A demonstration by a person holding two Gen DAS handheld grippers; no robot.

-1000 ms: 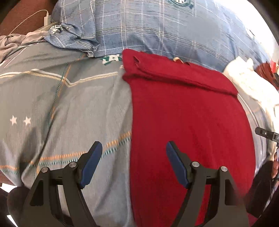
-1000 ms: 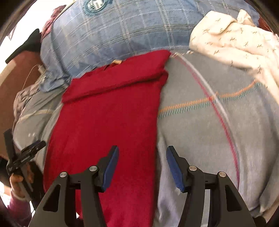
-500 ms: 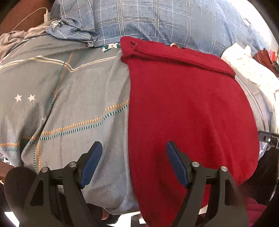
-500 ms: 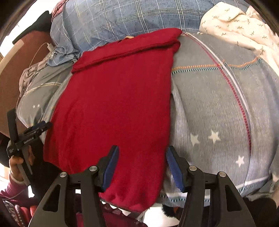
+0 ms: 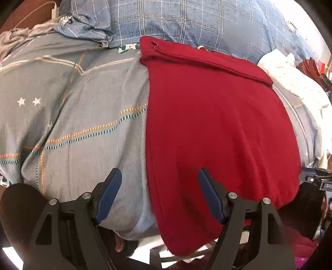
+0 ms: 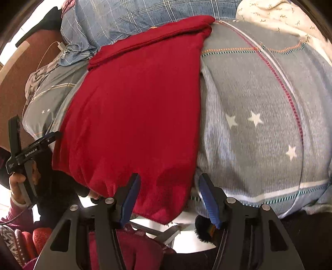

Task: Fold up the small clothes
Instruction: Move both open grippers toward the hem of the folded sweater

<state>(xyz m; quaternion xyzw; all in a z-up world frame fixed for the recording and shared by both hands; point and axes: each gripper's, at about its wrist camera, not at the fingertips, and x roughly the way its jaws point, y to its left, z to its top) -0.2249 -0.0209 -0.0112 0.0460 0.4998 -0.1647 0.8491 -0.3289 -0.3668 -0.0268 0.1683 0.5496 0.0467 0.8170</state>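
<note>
Red knit fabric is seen spread flat over a grey star-patterned bed cover (image 5: pixel 72 124), its long axis running from 12 o'clock down to 6 o'clock. At the 12 o'clock end of this red garment (image 5: pixel 207 124) a narrow band is already turned over, just beside a blue plaid pillow (image 5: pixel 186 20); the 6 o'clock end is draped over the near edge of the bed.

At the left, the left gripper (image 5: pixel 159 193) is held open, with one finger over the bed cover and the other over the cloth, so that the garment's left edge is straddled. Nothing is pinched yet. To the right, the right gripper (image 6: pixel 168 197) is likewise spread wide around the garment's lower right corner, gripping nothing. At 1 o'clock in the right view, a cream printed cloth (image 6: pixel 280 18) is left lying well apart from the work.

Such placement is judged to prepare a two-corner grasp of the hanging hem, so that the lower end can be carried toward 12 o'clock.
</note>
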